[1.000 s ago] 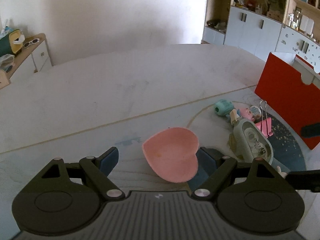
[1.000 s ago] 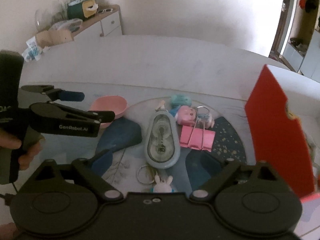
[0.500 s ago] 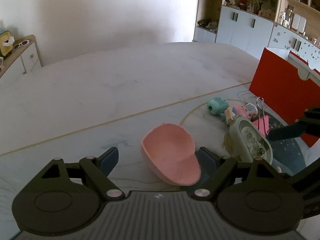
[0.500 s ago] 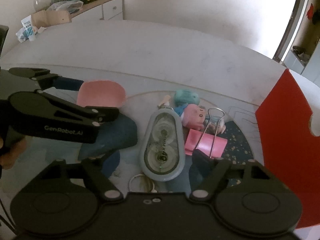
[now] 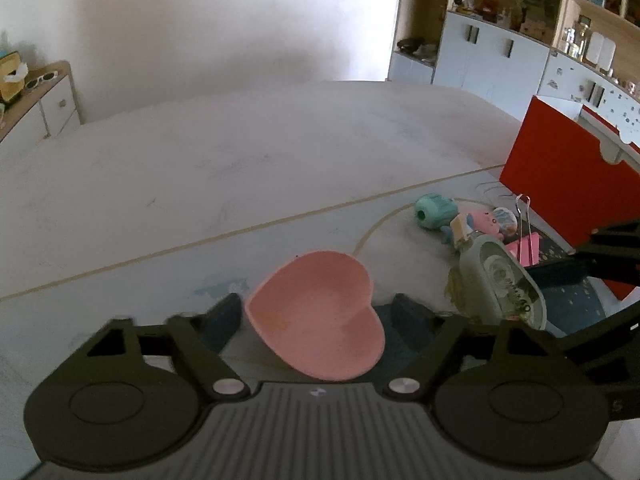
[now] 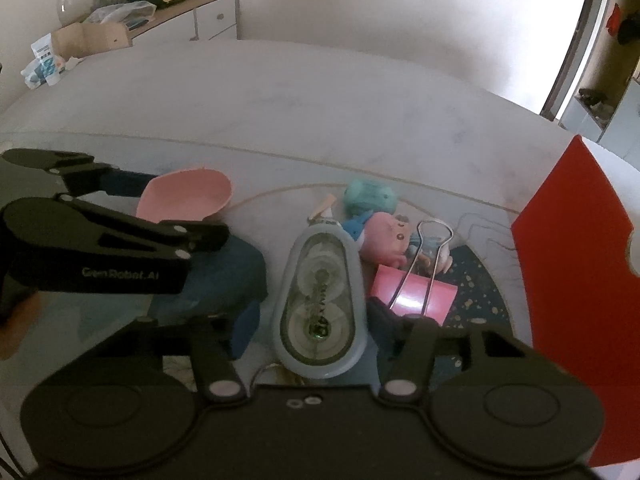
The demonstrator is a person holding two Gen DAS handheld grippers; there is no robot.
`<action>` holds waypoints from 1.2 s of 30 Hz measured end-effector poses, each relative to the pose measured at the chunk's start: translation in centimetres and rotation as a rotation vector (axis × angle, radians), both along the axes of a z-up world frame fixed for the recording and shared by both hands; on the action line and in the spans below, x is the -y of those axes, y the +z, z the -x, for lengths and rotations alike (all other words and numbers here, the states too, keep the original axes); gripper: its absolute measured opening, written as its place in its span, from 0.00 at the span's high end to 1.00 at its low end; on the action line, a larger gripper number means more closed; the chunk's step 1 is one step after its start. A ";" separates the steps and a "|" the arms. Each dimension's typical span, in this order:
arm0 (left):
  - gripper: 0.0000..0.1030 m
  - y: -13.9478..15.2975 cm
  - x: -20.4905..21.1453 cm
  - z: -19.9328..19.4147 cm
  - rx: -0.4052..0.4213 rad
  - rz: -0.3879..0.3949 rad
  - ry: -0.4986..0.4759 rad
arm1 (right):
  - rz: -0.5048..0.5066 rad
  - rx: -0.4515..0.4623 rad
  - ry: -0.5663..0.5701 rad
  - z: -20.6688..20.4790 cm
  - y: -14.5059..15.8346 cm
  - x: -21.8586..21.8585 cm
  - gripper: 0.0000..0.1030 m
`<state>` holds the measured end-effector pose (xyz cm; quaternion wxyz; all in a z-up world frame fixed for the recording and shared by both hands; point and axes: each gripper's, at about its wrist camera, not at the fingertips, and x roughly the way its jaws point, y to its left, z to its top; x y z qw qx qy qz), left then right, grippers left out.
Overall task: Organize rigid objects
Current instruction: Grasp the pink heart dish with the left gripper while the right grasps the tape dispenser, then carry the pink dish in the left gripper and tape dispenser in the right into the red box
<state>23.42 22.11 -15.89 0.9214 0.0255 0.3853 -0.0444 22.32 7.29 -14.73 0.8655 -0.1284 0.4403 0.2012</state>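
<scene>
I have my left gripper (image 5: pixel 318 318) closing on the pink heart-shaped dish (image 5: pixel 320 312), both pads at its rim, to carry it. At three o'clock my right gripper (image 6: pixel 314 320) has been closing around the correction-tape dispenser (image 6: pixel 320 300); contact unclear.

Daylight enters from doorway (image 6: pixel 576 40) at right, blown out to white glare. Wall (image 5: pixel 200 20) bright, washed; table (image 5: pixel 240 160) pale, low contrast. Foreground dim, left gripper (image 5: pixel 316 316) and right gripper (image 6: pixel 312 324) near-silhouettes, finger edges motion-blurred. Strong fisheye bending at table far edge, black vignette in upper corners. Soft shadows under objects.
</scene>
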 end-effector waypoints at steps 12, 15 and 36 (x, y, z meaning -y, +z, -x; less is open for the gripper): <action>0.34 0.4 0.3 0.5 -0.008 -0.037 0.025 | -0.056 -0.017 -0.008 0.5 1.2 0.5 0.51; 0.34 0.7 0.4 0.9 -0.009 -0.024 0.022 | -0.079 -0.034 -0.012 1.1 1.8 0.9 0.51; 0.34 7.1 3.5 5.3 -0.006 0.055 0.001 | -0.269 0.024 -0.063 6.0 9.7 8.1 0.51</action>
